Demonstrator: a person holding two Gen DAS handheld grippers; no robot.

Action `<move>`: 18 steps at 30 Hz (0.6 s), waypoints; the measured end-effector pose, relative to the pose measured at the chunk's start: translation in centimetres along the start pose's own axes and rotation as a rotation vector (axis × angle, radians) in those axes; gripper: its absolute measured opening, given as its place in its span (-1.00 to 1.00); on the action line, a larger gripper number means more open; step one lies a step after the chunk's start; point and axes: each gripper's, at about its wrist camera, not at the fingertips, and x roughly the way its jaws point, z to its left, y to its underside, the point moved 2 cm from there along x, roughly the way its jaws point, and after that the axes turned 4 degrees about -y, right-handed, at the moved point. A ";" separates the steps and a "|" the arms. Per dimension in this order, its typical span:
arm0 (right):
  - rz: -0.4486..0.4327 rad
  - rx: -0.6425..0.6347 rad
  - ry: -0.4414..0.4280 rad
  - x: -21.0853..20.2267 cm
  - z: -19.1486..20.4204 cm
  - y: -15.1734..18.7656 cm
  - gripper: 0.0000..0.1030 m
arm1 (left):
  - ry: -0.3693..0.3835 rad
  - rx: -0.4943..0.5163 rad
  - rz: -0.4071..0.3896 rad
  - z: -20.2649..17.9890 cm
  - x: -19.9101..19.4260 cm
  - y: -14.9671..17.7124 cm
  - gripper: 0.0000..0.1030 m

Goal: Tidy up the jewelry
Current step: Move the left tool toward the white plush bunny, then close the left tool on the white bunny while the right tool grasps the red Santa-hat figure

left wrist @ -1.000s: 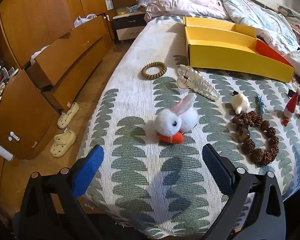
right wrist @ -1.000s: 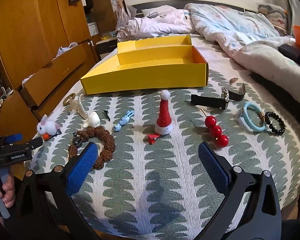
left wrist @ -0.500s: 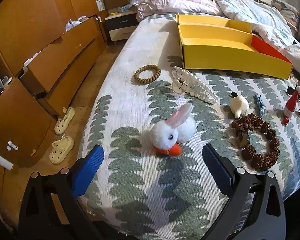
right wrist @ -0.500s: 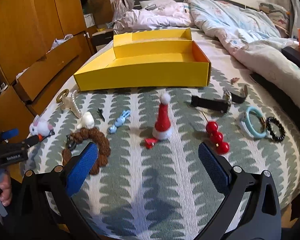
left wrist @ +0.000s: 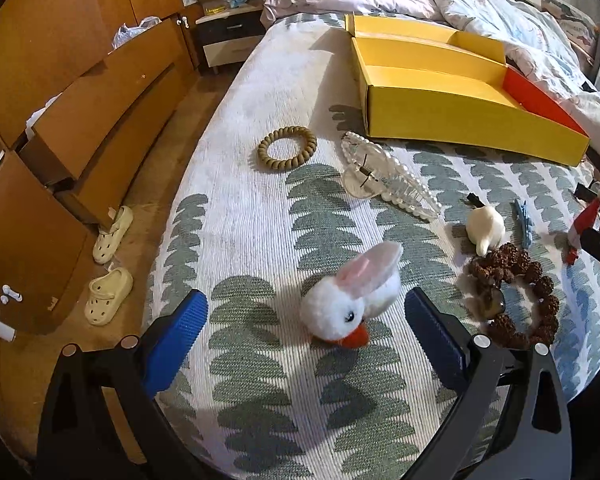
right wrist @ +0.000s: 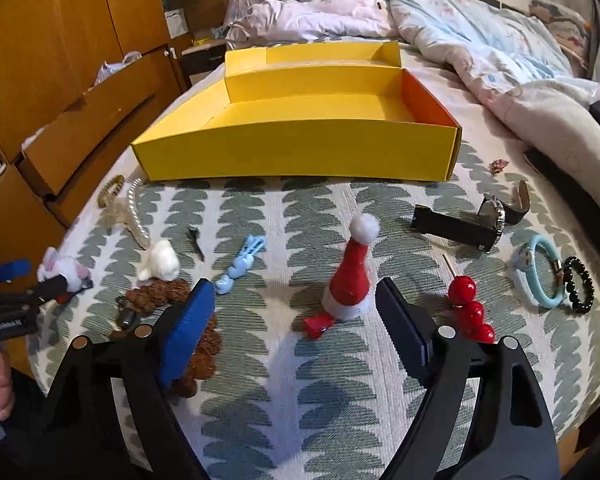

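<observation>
The left gripper point(left wrist: 306, 330) has closed in on the fluffy white rabbit hair clip with an orange tip point(left wrist: 354, 300), which now sits between its open jaws. The right gripper point(right wrist: 296, 316) has advanced until the red felt Santa-hat clip point(right wrist: 350, 280) stands between its open jaws.

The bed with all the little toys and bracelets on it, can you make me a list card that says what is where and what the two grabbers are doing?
surface: bedspread with green leaf print
box: yellow box, nothing seen inside
left gripper: open, either side of the bunny clip
right gripper: open, around the santa hat clip
beside hat: red bead pick
far right: blue bangle, black bead bracelet
</observation>
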 end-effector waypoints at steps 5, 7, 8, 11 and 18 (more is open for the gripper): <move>0.017 0.015 0.001 0.8 -0.7 0.1 0.55 | -0.024 0.028 0.044 -0.5 1.0 -0.2 0.89; 0.036 0.024 -0.005 1.4 -0.9 0.1 0.47 | -0.028 0.032 0.055 -0.6 1.4 -0.3 0.89; 0.049 0.030 -0.013 1.8 -1.0 0.1 0.42 | -0.035 0.035 0.057 -0.7 1.6 -0.4 0.89; 0.061 0.034 0.004 2.5 -1.3 0.1 0.37 | -0.048 0.033 0.074 -0.6 2.3 -0.6 0.89; 0.083 0.036 0.028 3.9 -1.4 -0.2 0.32 | -0.023 0.011 0.116 -0.5 3.7 -0.2 0.89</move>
